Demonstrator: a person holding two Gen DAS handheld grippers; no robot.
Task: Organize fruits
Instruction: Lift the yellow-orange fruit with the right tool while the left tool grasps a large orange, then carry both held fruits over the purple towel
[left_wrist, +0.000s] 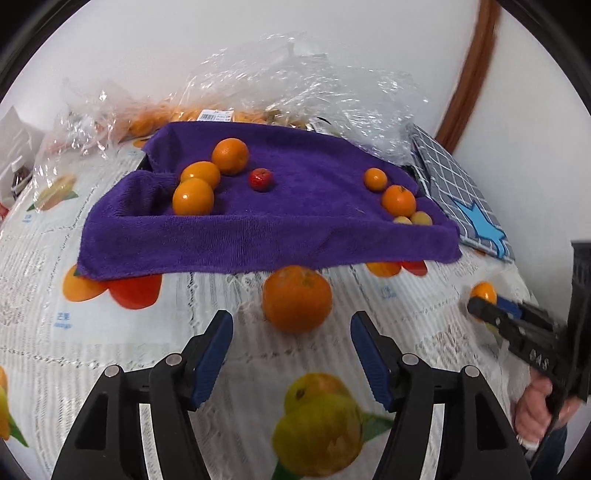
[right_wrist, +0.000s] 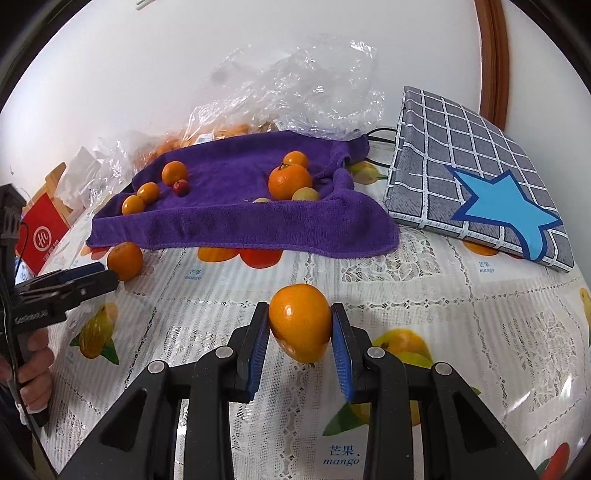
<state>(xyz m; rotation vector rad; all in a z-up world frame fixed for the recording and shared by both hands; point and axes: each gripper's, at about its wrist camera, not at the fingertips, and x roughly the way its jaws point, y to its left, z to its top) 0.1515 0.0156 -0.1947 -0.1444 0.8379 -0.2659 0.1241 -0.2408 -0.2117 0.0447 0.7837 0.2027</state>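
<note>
A white wall is backing the surface, which is wearing a lace-patterned plastic cloth printed with fruit. I am holding the right hand-held gripper closed on a small glossy oval orange, long axis running roughly up and down between the blue pads, lifted just above the cloth. The purple terry towel draped over a tray is lying straight ahead of it, already carrying sorted oranges, a small red fruit and yellowish ones.

My left hand-held gripper is gaping wide and empty, with a round loose orange sitting just beyond its fingertips, touching neither, near the towel's front edge. I judge left is nearer that one. The towel's raised front fold is standing in both paths; a grey checked cushion with a blue star is sitting to the right.
</note>
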